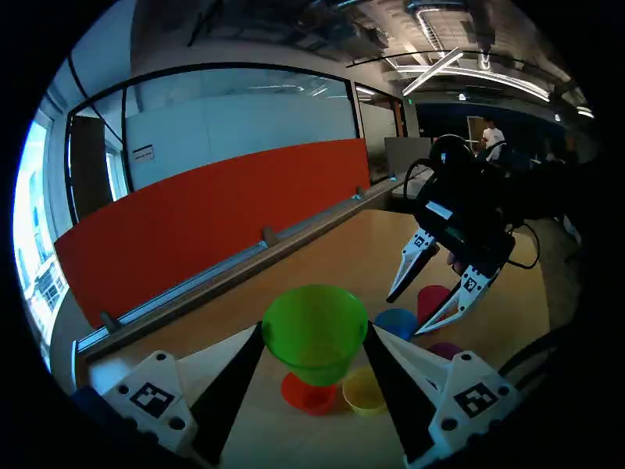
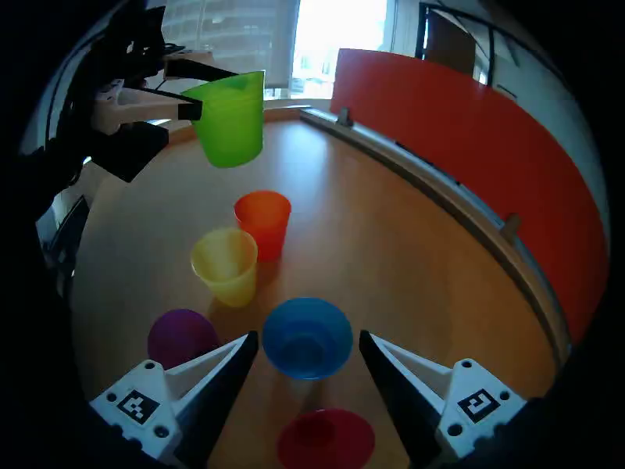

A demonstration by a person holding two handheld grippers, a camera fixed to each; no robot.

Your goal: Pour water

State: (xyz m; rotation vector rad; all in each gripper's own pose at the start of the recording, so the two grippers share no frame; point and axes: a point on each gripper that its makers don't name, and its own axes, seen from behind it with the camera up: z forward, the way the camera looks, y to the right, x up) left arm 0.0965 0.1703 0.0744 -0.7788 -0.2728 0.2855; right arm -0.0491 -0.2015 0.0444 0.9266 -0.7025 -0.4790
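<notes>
My left gripper point(image 1: 313, 328) is shut on a translucent green cup point(image 1: 315, 344), held up above the wooden table point(image 1: 351, 250). In the right gripper view the same green cup point(image 2: 226, 117) hangs at the upper left in the left gripper point(image 2: 191, 92), slightly tilted. My right gripper point(image 2: 306, 367) is open, and a blue cup point(image 2: 306, 340) stands between its fingers without showing contact. In the left gripper view the right gripper point(image 1: 406, 313) hovers over the blue cup point(image 1: 394, 320) and a red cup point(image 1: 432, 298). Whether any cup holds water I cannot tell.
An orange cup point(image 2: 263, 219), a yellow cup point(image 2: 225, 264), a purple cup point(image 2: 181, 336) and the red cup point(image 2: 324, 438) stand clustered on the table. A red partition panel point(image 2: 484, 148) with a metal rail runs along the table's far edge.
</notes>
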